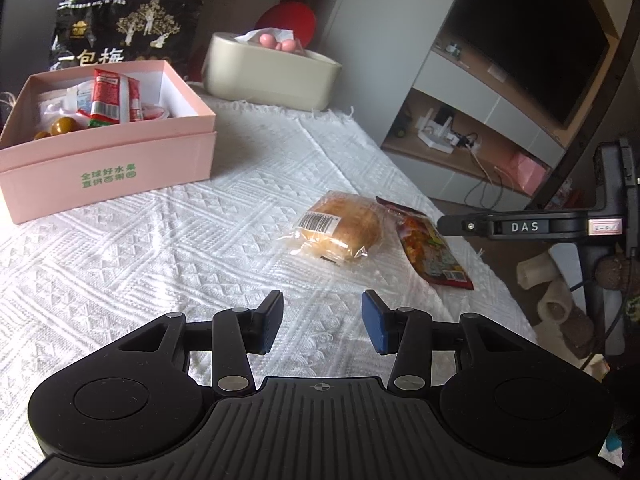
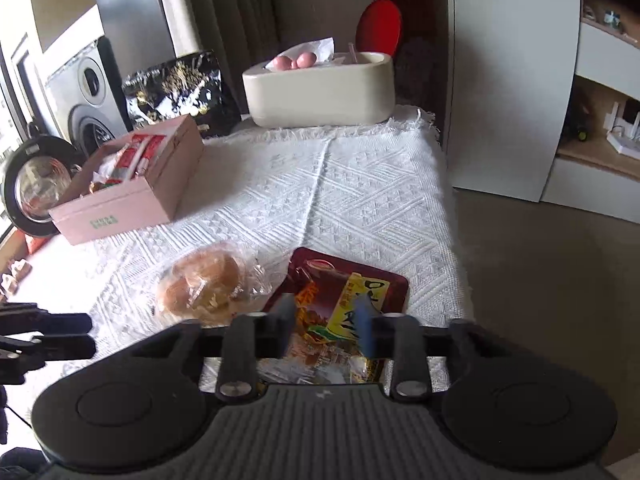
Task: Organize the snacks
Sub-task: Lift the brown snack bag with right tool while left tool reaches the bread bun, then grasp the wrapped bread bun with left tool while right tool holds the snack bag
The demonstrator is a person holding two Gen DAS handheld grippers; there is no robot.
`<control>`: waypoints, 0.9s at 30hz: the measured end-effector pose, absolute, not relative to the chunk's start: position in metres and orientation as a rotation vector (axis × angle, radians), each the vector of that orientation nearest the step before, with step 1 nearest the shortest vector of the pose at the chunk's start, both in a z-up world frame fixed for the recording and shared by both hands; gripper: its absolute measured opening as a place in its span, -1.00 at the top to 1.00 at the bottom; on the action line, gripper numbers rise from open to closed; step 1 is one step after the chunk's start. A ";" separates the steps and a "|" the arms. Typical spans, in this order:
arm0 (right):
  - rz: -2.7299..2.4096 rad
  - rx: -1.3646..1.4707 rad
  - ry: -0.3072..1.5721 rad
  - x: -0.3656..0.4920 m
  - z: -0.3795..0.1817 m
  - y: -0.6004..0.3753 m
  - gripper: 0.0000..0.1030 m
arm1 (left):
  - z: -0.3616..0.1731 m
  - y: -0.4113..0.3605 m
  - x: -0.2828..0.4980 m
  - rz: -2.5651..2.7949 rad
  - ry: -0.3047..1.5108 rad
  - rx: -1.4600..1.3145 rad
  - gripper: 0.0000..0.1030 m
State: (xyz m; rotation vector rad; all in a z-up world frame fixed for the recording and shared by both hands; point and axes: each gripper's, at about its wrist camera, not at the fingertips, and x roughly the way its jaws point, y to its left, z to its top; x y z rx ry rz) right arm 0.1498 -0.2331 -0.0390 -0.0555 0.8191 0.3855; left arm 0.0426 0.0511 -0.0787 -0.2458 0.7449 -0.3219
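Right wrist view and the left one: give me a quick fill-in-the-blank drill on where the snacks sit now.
The right gripper hovers open over the ___ snack packet.
The wrapped bun lies on the white ___.
The pink box has no ___ on it.
The left gripper is open and holds ___.

Missing: red; cloth; lid; nothing

White cloth (image 1: 240, 208): box (image 1: 108, 160), 2 snacks (image 1: 340, 226).

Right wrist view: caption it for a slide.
Open right tool over red snack packet, wrapped bun beside it.
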 end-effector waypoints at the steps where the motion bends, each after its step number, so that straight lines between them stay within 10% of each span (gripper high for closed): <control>1: 0.353 -0.062 0.807 0.149 -0.045 -0.230 -0.68 | -0.078 0.050 0.042 -0.321 0.743 -0.240 0.06; 16: 0.270 -0.008 0.739 0.139 -0.094 -0.216 -0.86 | -0.074 -0.031 0.119 -0.433 0.670 0.255 0.03; 27: 0.321 0.158 0.691 0.134 -0.095 -0.240 -0.89 | -0.091 -0.021 0.147 -0.465 0.756 0.221 -0.41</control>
